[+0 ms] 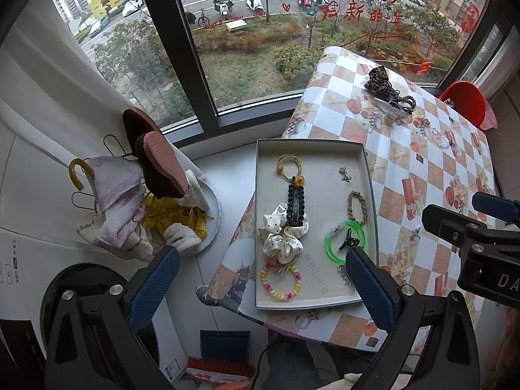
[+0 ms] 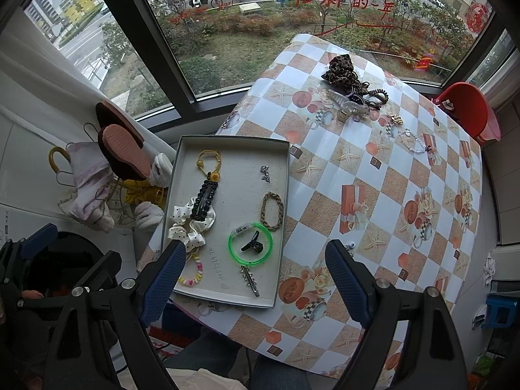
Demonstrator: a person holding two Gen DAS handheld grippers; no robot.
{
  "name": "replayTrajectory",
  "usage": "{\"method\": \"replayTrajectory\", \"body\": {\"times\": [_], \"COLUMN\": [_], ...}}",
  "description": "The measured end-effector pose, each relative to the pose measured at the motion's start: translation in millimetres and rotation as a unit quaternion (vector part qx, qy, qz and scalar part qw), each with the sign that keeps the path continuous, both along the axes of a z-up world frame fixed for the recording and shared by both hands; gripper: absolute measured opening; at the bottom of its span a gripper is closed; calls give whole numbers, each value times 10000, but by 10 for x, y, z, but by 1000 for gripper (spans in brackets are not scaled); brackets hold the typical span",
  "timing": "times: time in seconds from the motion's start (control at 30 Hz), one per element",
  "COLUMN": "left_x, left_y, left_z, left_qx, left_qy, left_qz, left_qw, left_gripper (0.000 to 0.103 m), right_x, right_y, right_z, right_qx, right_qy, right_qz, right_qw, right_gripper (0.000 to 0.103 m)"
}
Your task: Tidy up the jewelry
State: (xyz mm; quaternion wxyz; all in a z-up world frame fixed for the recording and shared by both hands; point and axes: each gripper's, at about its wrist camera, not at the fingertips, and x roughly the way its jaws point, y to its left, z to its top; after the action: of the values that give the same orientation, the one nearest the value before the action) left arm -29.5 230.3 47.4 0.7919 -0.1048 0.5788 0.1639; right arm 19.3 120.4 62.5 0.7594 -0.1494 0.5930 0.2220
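A shallow grey tray (image 1: 312, 144) (image 2: 234, 140) lies on the checkered table's left edge. It holds a yellow hair tie (image 1: 287, 162), a black clip (image 2: 203, 201) on a white dotted scrunchie (image 1: 281, 237), a green bangle (image 2: 250, 243), a braided bracelet (image 2: 272, 209) and a pastel bead bracelet (image 1: 281, 281). My left gripper (image 1: 261, 252) hangs open above the tray's near end, holding nothing. My right gripper (image 2: 255, 245) is open too, above the tray's near right corner. A small silver piece (image 2: 349, 247) lies on the cloth by its right finger.
More jewelry sits at the table's far side: a leopard scrunchie (image 2: 339, 70), coiled hair ties, a clear claw clip (image 2: 347, 104) and a pearl bracelet (image 2: 412, 141). Left of the table stand a white appliance and a rack with slippers (image 1: 159, 162). A red chair (image 2: 464, 107) is at the far right.
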Motion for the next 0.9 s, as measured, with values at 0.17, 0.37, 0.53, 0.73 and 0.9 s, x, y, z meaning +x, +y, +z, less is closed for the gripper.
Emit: {"method": "replayTrajectory", "body": {"times": [0.17, 0.37, 0.53, 0.73, 0.9], "left_x": [17, 36, 52, 52, 49], "left_y": [-4, -11, -9, -6, -7], "left_z": [-4, -12, -24, -37, -45], "left_qx": [9, 23, 23, 33, 29], "left_qy": [20, 36, 49, 69, 66], "left_qz": [-3, -32, -22, -6, -4], "left_qw": [10000, 10000, 10000, 10000, 10000], "left_gripper": [103, 103, 103, 103, 103], "right_x": [-9, -5, -5, -18, -11], "right_y": [4, 10, 12, 26, 24], "right_z": [0, -4, -8, -13, -13], "right_qx": [-1, -2, -3, -6, -9], "right_qy": [4, 4, 6, 14, 9], "right_qz": [-5, 0, -6, -1, -4], "right_qw": [10000, 10000, 10000, 10000, 10000], "right_gripper": [89, 89, 89, 89, 89]}}
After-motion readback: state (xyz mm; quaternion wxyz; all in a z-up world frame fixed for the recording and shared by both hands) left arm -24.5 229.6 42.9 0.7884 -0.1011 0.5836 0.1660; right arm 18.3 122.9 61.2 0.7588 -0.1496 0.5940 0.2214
